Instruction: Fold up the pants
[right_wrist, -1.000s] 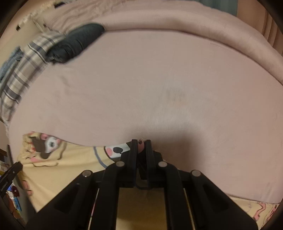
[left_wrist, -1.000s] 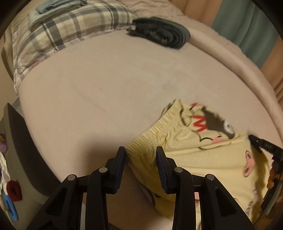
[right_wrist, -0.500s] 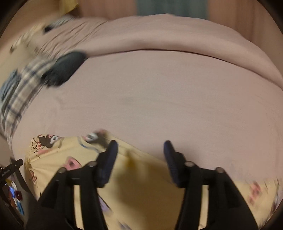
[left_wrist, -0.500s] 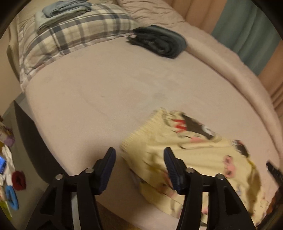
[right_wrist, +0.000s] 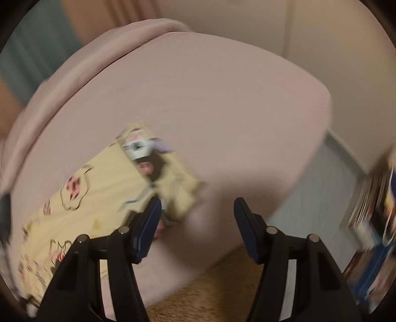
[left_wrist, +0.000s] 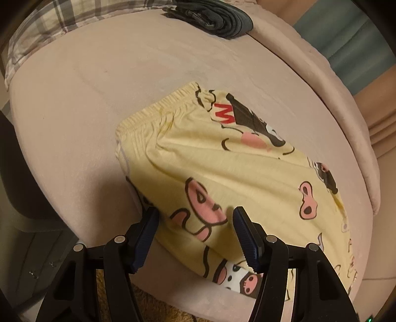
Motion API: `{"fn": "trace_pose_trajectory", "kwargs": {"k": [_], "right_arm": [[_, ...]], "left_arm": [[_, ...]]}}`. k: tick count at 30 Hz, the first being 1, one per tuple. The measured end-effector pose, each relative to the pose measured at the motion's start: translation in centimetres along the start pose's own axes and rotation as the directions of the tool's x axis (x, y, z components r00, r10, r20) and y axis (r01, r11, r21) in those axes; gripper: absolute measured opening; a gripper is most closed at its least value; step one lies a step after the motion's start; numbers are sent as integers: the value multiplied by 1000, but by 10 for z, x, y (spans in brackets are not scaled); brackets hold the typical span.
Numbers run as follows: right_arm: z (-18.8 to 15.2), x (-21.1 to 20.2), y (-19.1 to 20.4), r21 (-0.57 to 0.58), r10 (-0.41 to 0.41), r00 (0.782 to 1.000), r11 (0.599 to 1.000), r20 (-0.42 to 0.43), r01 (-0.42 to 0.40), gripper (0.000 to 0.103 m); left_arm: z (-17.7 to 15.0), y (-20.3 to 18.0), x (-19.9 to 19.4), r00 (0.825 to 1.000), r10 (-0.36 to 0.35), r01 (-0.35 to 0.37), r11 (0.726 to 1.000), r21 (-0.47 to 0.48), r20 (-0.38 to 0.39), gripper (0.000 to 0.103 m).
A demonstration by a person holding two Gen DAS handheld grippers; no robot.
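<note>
Both tongs gape empty — the left gripper (left_wrist: pixel 195 220) over the yellow cartoon-print cotton pants (left_wrist: pixel 222 173), the right gripper (right_wrist: pixel 198 210) beside their hem. A fold looks laid; next, regrasp for another.

Bed (left_wrist: pixel 104 104), pink cover. Lying on it: yellow cartoon-print pants (left_wrist: pixel 222 168), near front edge, elastic waistband toward the far side; dark folded garment (left_wrist: pixel 217 18) at far edge; plaid pillow (left_wrist: pixel 64 19) at far left corner.

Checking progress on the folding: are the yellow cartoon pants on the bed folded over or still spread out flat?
Folded over. The yellow pants lie on the bed as a doubled stack, another layer showing under the near edge, waistband at one end.
</note>
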State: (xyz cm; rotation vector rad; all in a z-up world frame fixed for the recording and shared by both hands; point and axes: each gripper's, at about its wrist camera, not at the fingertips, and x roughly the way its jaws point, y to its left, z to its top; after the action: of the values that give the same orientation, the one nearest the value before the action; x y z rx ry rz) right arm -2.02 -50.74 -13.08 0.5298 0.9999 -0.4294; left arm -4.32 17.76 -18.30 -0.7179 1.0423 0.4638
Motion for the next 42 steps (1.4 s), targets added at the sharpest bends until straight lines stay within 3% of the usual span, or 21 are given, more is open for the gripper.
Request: {"fn": "trace_pose_trajectory", "kwargs": {"k": [5,10,12,14,16,22,28,31,34,42], "right_arm": [[-1,2,9,17,146,989,989,2,-146,50],[-7,20,26,20,142,989,990,-38,-141,45],[-4,28,21,19,142,989,990,-49,-141,35],[3,35,17,8,123,991,992,-54,-122,20],[4,36,19,10,114,993,993,-30,-114,11],[11,6,31,-23,150,985,989,84,-148,9],[27,-6,39,-7,172,978,985,119,-173,9],[30,-10,37,-10,160,980,987,120,-160,9],[28,-10,32,-7,138,984,990,109,-139,9],[15,3,12,49,124,991,991,56,-126,9]], "left_arm": [[0,-6,3,1000,8,-7,1000,-21,16,61],[7,-2,1,1000,-8,9,999,-43,29,46],[9,-1,1,999,5,-3,999,-32,42,23],[12,-1,4,999,3,-2,1000,-5,47,9],[12,1,3,998,-11,12,1000,-20,54,8],[17,4,-22,991,-85,88,996,-24,108,6],[27,0,-41,980,-154,160,986,-40,129,5],[24,1,-50,978,-153,159,987,-30,140,5],[20,5,-44,987,-89,93,995,-24,137,5],[7,20,-15,998,-24,26,999,-42,53,5]]}}
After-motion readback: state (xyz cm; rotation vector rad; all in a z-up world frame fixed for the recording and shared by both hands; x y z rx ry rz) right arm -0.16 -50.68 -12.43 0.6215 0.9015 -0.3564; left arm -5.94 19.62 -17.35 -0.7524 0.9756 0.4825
